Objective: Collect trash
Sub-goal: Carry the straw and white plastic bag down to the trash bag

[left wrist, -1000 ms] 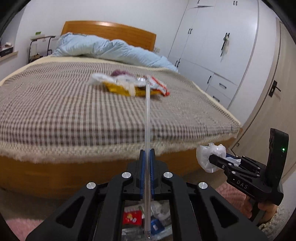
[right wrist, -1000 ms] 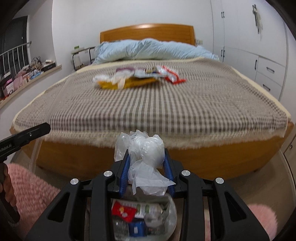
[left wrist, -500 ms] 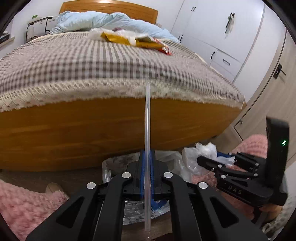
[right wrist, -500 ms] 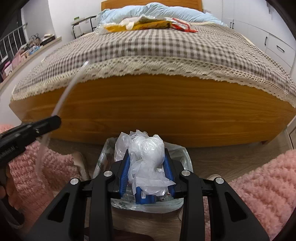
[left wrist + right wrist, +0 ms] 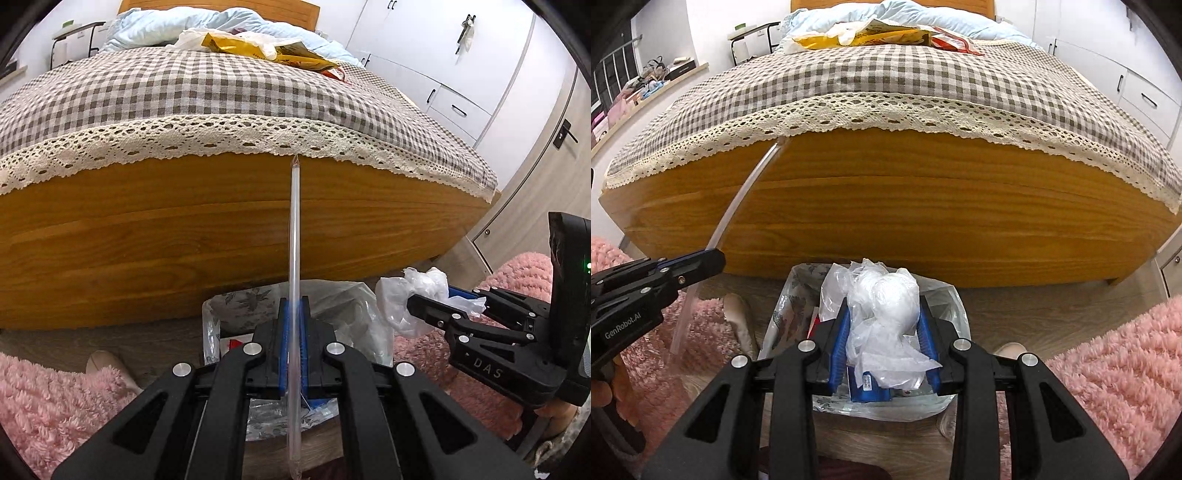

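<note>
The left claw [image 5: 293, 314] is clamped nearly shut on a long clear plastic tube [image 5: 294, 236], which runs between its blue pads and stands almost upright in the left wrist view, its far tip in front of the lace edging of the bed. In the right wrist view the same tube [image 5: 738, 199] slants up from the left claw [image 5: 713, 258] at the left edge, across the orange wooden bed frame [image 5: 886, 214].

The right claw [image 5: 884, 325] stands partly apart and grips a crumpled wad of clear plastic film [image 5: 886, 306] between its blue pads; the wad bulges out above and below the pads. From the left wrist view the right claw [image 5: 413, 306] shows on the right with the same wad [image 5: 410, 295] at its tip.

Both claws hang above a small bin lined with a clear plastic bag [image 5: 945, 295], which stands on the wooden floor close to the foot of the bed. Inside it lie a blue packet [image 5: 868, 387] and other scraps, partly hidden. Fluffy pink rugs [image 5: 1108, 369] lie to the left and right of the bin.

Far off, on the brown-and-white checked bedspread [image 5: 905, 85], lies a heap of litter: a yellow wrapper [image 5: 886, 37], a white plastic bag [image 5: 192, 37] and a red-and-white packet [image 5: 953, 44], near a pale blue duvet [image 5: 177, 22]. White wardrobes [image 5: 443, 55] stand to the right.
</note>
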Available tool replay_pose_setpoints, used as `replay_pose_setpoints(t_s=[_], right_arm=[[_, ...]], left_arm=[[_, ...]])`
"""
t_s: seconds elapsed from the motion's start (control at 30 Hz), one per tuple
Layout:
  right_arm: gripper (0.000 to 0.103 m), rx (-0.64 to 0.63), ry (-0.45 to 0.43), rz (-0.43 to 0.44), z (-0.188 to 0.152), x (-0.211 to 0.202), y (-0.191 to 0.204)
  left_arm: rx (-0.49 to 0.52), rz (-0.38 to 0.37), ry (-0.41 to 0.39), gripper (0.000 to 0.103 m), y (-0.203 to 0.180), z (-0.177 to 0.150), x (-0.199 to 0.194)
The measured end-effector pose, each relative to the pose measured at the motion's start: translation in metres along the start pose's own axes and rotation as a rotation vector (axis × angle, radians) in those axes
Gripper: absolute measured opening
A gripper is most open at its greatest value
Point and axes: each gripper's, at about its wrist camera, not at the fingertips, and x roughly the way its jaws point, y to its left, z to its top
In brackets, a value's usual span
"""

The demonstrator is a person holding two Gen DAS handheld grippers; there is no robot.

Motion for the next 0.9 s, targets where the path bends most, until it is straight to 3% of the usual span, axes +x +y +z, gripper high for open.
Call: replay_pose_setpoints(t_s=[0.3, 0.6, 0.9], right_arm=[[0.033, -0.004, 0.049, -0.009, -0.002, 0.016, -0.002], [0.033, 0.071, 0.062, -0.031, 0.012, 0.034, -0.025], [0.033, 0.177, 0.174, -0.025, -0.006, 0.066, -0.054]], left_arm=[[-0.031, 0.014, 0.032, 0.002, 0.005, 0.0, 0.01], [-0.05, 0.021, 0.086, 0.002, 0.002, 0.01, 0.039], [-0.094, 0.029, 0.296, 0.002, 0.01, -0.021, 0.104]])
